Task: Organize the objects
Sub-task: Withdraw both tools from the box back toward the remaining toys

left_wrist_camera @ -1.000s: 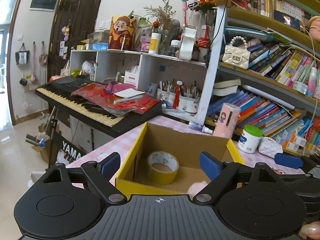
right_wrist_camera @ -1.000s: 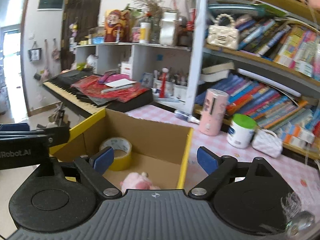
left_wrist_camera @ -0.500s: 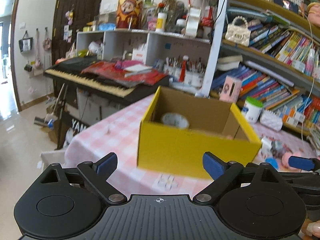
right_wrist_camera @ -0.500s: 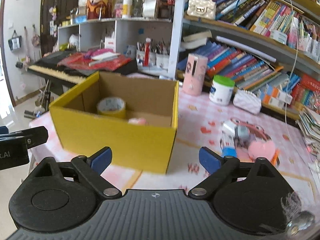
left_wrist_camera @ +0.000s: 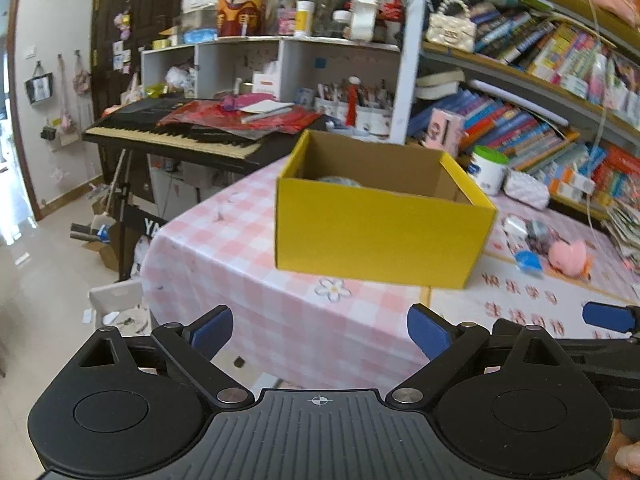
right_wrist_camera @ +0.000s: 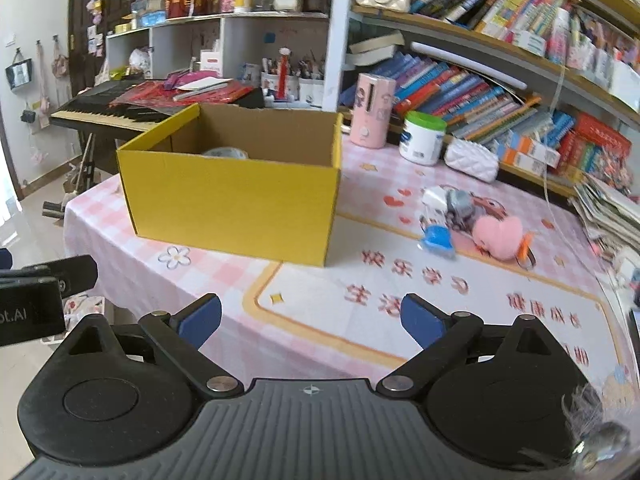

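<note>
Nearest, the left gripper [left_wrist_camera: 320, 330] is hanging over the table's [left_wrist_camera: 224, 240] near edge with its jaws wide apart and nothing between them. The right gripper [right_wrist_camera: 311, 318] is hovering beside it over the near part of the table, jaws likewise spread and empty.

Farther in, the yellow box [right_wrist_camera: 232, 196] is sitting toward the table's left edge. Only the top of a tape roll [right_wrist_camera: 225, 153] is showing above its front wall; what else is lying inside is hidden.

To the right of the box, toward the table's right edge, the loose items are waiting in one tight cluster: a blue piece [right_wrist_camera: 437, 237], a grey toy [right_wrist_camera: 460, 204] and a pink plush [right_wrist_camera: 498, 232], touching or nearly so.

The main risk is probably there. Wide jaws closing on one item could be catching or shoving a neighbour, and the soft plush may be squashing and slipping. Both grippers reaching together could be colliding, being so close side by side. A drop made low could be bumping the light box toward the left edge.

Farthest, a jar [right_wrist_camera: 422, 138] and a pink can [right_wrist_camera: 372, 110] are standing at the far edge, easy to topple on an overreach.
</note>
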Available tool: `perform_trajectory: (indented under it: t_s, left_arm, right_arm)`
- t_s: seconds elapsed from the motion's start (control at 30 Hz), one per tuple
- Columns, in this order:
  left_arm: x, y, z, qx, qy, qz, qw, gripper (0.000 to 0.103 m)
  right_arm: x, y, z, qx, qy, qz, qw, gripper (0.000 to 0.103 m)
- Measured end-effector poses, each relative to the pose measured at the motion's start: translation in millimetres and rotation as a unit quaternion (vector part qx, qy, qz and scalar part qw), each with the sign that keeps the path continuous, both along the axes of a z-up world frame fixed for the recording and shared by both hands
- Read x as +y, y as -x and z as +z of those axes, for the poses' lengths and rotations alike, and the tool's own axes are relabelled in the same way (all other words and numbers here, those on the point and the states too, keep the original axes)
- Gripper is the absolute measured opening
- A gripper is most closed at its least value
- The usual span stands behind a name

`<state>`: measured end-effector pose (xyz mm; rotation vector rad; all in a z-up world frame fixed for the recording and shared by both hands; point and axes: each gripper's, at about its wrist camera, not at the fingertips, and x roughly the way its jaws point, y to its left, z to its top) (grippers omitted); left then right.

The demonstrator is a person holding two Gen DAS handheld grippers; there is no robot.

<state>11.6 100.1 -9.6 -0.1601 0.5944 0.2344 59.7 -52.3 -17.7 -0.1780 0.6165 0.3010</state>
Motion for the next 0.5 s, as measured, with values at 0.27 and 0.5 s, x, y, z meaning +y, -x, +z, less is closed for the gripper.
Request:
perform_trajectory:
  t_s: [0.27,0.5]
  left_arm:
    - [-18.7,12.5,-4.7,0.011,0.000,-0.043,0.9990,0.096]
    - [-40.6,12.3,-8.0,0.015,0.007,-0.087,0.9961,0.096]
  right_arm:
    - [-23.8,23.1,-4.0,0.008,-0.006,-0.041,0.999,0.097]
    - [-49.0,36.7,-4.5,0.008,-0.004,-0.084,0.996,0.097]
